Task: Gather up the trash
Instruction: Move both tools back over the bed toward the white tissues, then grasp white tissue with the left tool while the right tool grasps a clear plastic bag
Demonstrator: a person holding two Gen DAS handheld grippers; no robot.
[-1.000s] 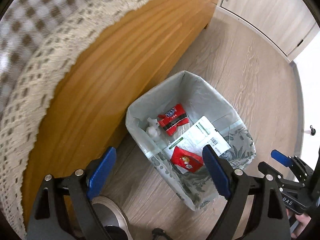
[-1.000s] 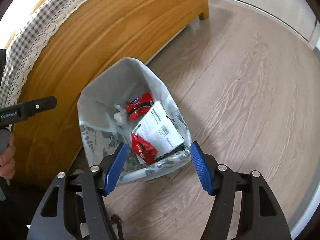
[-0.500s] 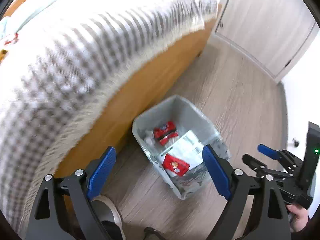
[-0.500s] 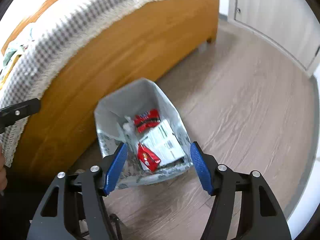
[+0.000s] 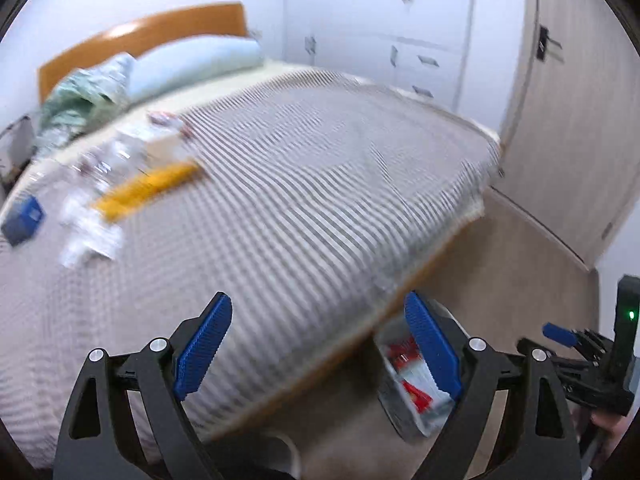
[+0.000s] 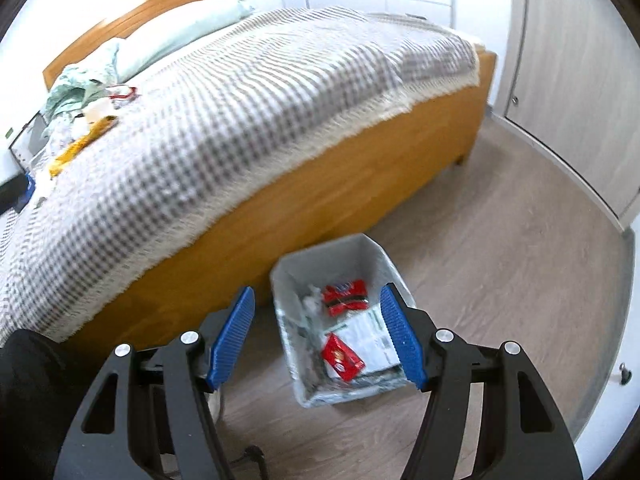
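You are holding both tongs up beside the bed (image 6: 248, 128), each one empty. The left tongs (image 5: 320, 350) are standing wide apart over the checked bedspread (image 5: 304, 200), with nothing between the blue pads (image 5: 204, 346). The right tongs (image 6: 318, 336) are standing fairly wide too, gripping nothing, and they are framing the bin (image 6: 292, 280) on the wooden floor (image 6: 500, 248) just beside the bed's side board.

Inside the bin's grey liner two red wrappers (image 6: 345, 297) are lying with a white printed sheet (image 6: 370, 338) between them; in the left view the same bin (image 5: 394, 408) is showing blurred behind the right-hand pad.

More trash is sitting on the bedspread near the pillow (image 6: 176, 36) end: a yellow packet (image 5: 150, 190), some clear crumpled plastic (image 5: 108, 160), a white scrap (image 5: 90, 236), a small blue box (image 5: 22, 218) and a red-and-white wrapper (image 6: 122, 93). The left view is smeared, so finer detail there is beyond telling.

A crumpled green cloth (image 6: 80, 84) is lying by the pillow.
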